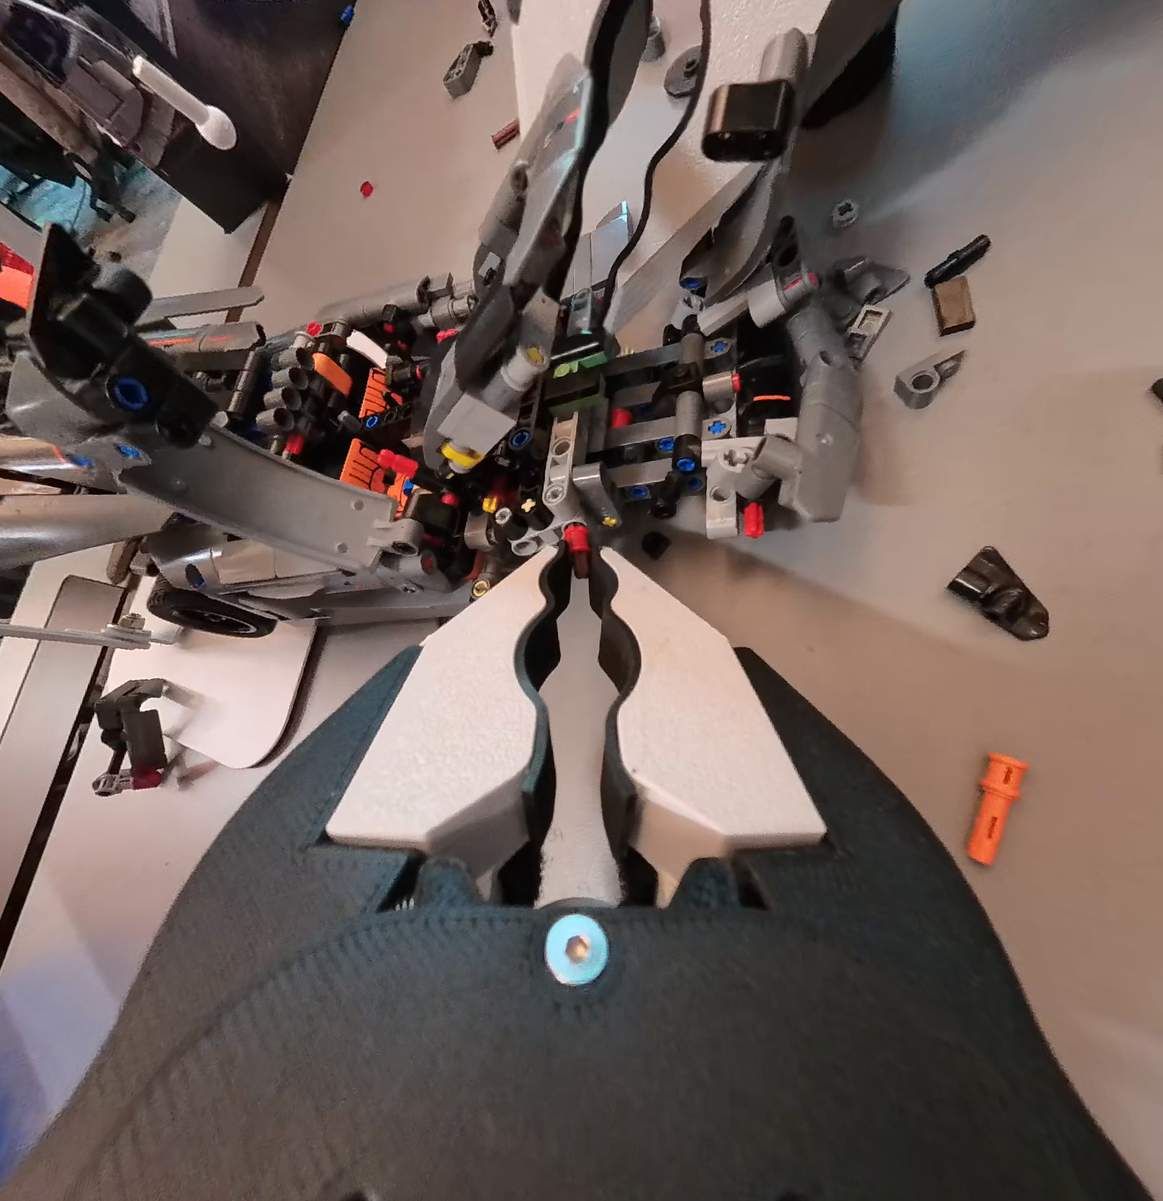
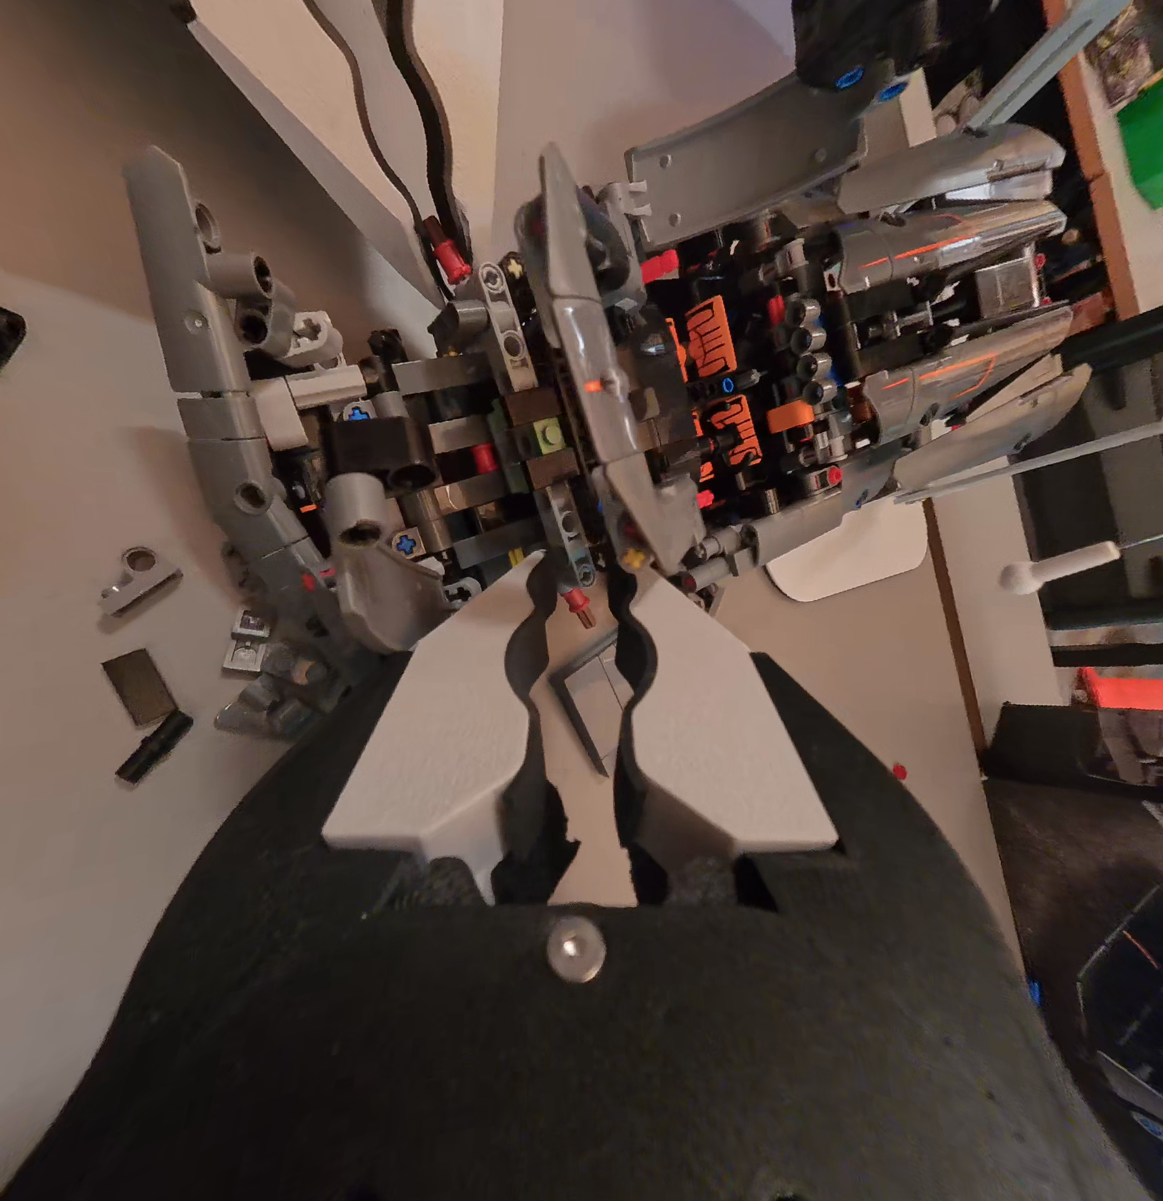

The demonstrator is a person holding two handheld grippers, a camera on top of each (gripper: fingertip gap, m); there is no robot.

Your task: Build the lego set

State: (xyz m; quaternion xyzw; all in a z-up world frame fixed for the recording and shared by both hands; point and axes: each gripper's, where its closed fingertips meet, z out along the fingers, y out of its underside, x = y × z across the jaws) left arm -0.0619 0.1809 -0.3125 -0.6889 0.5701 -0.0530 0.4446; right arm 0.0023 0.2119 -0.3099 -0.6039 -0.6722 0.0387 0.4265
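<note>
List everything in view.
grey Lego car model: one, grey with black and orange, centre of white table
red plastic pin: one, red, in left gripper at model's edge
orange plastic pin: one, orange, loose on table
black wedge-shaped piece: one, black, loose on table
brown flat tile: one, brown, beside a black pin
white table: one, white, beneath everything
left gripper: one, black and white, shut on pin
right gripper: one, black and white, open at model

A pale desk (image 1: 825, 682) carries the grey car model (image 1: 630, 416). Loose parts lie scattered beside it: an orange pin (image 1: 996, 815), a black curved piece (image 1: 1001, 594), a black pin (image 1: 955, 252), a brown tile (image 1: 952, 304), a grey connector (image 1: 926, 379) and a small red stud (image 1: 367, 188).
</note>
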